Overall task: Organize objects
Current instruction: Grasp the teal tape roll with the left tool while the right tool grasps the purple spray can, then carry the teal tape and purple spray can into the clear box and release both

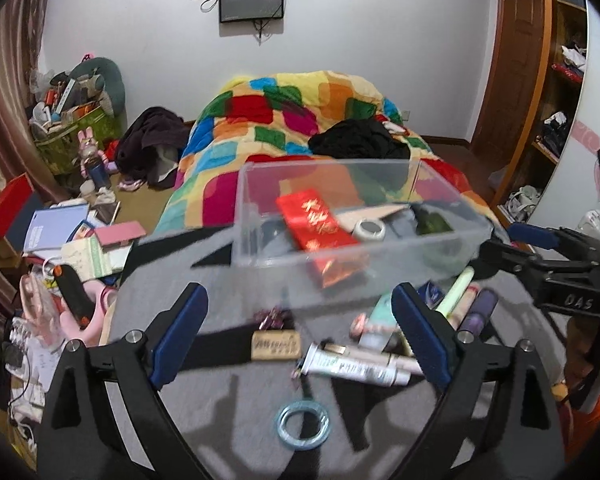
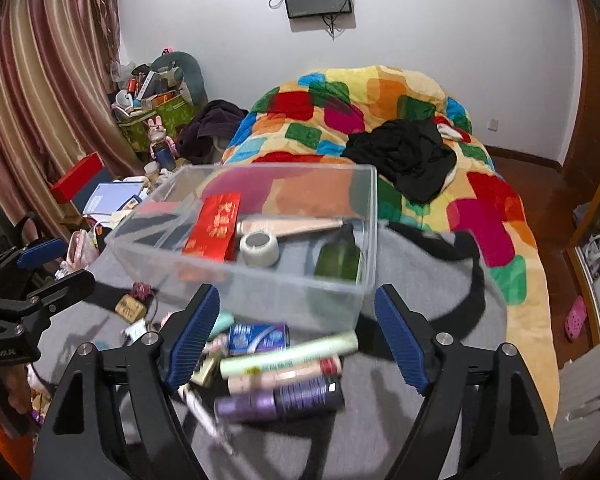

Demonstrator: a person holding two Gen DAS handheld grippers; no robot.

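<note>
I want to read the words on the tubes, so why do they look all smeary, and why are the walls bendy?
Left wrist view: the silver tube is motion-smeared, its print unreadable; the clear box edges are soft. Right wrist view: the purple tube and green tube streak too. In both views the fisheye lens bends the walls and darkens the corners.

Clear plastic bin (image 2: 364, 240) on grey cloth (image 2: 412, 360): red envelope (image 2: 214, 227), tape roll (image 2: 259, 248), green bottle (image 2: 339, 261). In front, between the right gripper's (image 2: 298, 338) spread jaws: blurred tubes (image 2: 288, 376), probably cosmetics.
</note>
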